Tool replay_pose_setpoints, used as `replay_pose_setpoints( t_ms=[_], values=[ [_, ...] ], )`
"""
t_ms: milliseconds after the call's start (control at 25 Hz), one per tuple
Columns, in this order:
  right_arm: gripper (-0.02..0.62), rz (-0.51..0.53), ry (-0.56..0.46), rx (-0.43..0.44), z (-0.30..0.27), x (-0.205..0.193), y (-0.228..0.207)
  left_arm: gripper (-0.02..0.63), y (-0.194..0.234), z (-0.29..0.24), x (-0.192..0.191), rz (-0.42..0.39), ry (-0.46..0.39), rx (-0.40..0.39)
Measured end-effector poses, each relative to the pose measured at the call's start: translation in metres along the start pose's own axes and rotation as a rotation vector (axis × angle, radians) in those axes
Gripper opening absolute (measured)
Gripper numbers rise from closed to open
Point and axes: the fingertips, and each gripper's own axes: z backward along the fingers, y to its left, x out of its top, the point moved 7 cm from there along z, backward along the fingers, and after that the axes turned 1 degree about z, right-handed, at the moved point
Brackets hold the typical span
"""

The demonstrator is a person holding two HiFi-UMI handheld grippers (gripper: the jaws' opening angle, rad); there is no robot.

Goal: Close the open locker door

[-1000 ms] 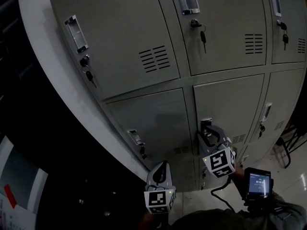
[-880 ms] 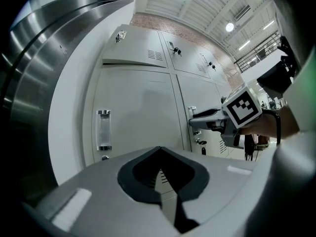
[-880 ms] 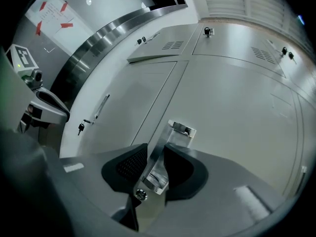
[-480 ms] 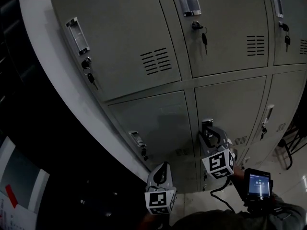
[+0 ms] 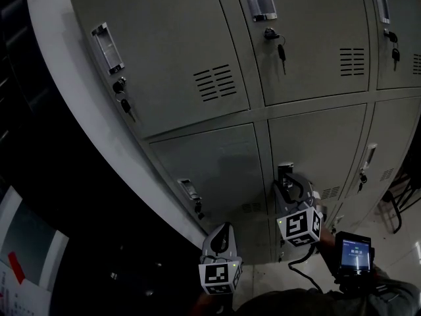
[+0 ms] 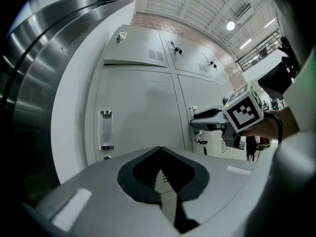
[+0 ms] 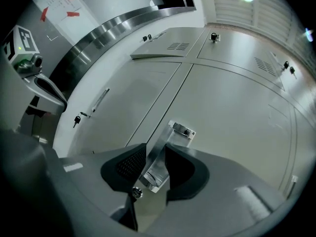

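The grey lower middle locker door (image 5: 322,150) looks flush or nearly flush with its neighbours. My right gripper (image 5: 286,178) points at this door's metal handle (image 5: 284,170). In the right gripper view the handle (image 7: 173,137) lies between the jaws of the right gripper (image 7: 157,164) and fills the gap. The pads rest on its sides, though the jaws have just been opening a little. The lock cylinder (image 7: 134,193) sits just under the handle. My left gripper (image 5: 223,228) hangs lower left, off the lockers, shut and empty. Its tips (image 6: 160,149) meet.
Neighbouring lockers have handles and hanging keys, such as the lower left handle (image 5: 187,188) and the upper key (image 5: 282,51). A dark steel-clad wall (image 5: 39,176) runs along the left. A small lit screen (image 5: 355,252) sits by the person's right arm. Chair legs (image 5: 395,209) stand at the right.
The right gripper has rolled slightly at the handle. The left gripper and the locker doors look the same.
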Motion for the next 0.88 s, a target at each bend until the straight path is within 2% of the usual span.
replay_pose_setpoints(
  t_ms=[480,880],
  values=[
    [0.147,-0.018,-0.002,0.000,0.027,-0.001,-0.008,0.000,-0.017,-0.003,0.000,-0.001,0.004,-0.046],
    [0.125,-0.108,0.035,-0.017,0.108,-0.020,-0.042,0.000,-0.088,0.002,0.021,0.010,-0.021,-0.120]
  ],
)
